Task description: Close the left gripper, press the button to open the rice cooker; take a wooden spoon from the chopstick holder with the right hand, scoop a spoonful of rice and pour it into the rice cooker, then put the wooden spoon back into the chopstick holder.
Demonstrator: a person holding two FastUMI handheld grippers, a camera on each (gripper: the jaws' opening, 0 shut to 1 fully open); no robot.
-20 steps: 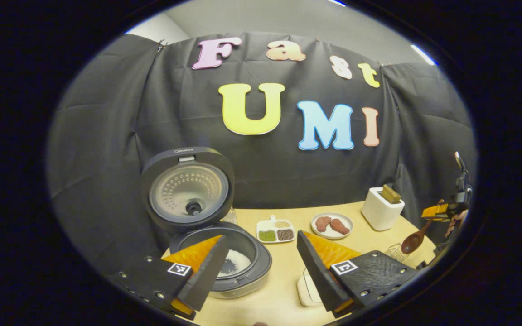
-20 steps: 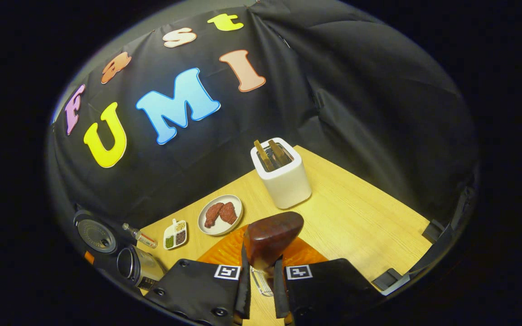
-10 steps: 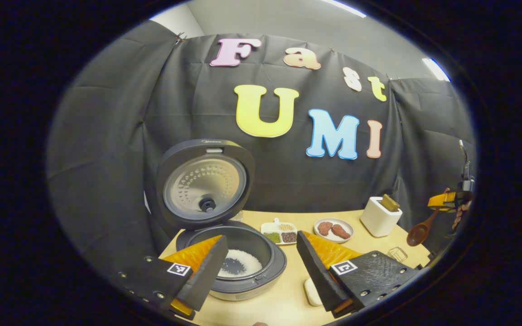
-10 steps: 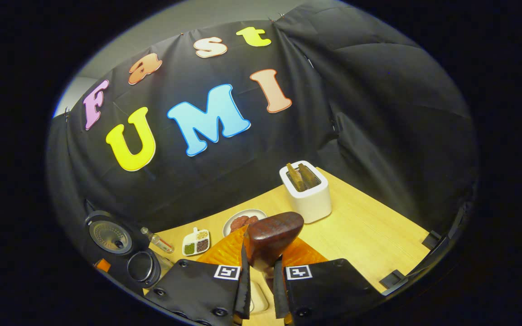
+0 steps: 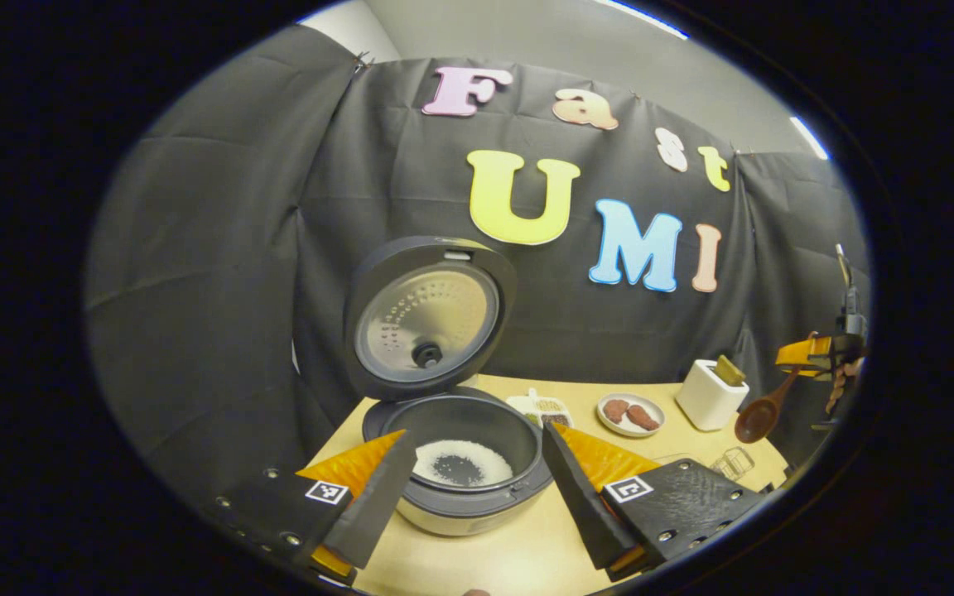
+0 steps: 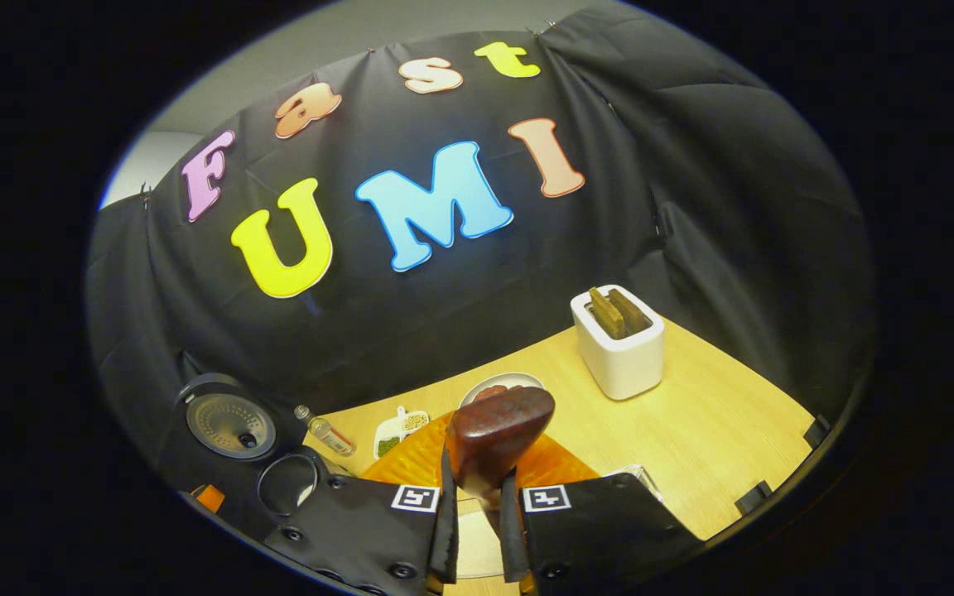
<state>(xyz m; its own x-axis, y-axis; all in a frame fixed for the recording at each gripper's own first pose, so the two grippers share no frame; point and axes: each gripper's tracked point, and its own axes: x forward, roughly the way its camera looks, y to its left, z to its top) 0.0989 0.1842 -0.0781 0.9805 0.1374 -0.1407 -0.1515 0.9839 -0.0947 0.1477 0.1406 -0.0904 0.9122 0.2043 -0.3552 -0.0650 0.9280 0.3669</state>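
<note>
Rice cooker open, rice inside — I hold my left gripper over it, fingers apart; right gripper clamps the wooden spoon, right of cooker — next: return spoon to holder

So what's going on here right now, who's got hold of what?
A person is working two handheld grippers. The right gripper is clamped on the handle of a dark brown wooden spoon, held up above the pale wooden table. The left gripper is open and empty, in front of the dark grey rice cooker, whose round lid stands open with white rice in the pot. The clear wire chopstick holder is empty.
</note>
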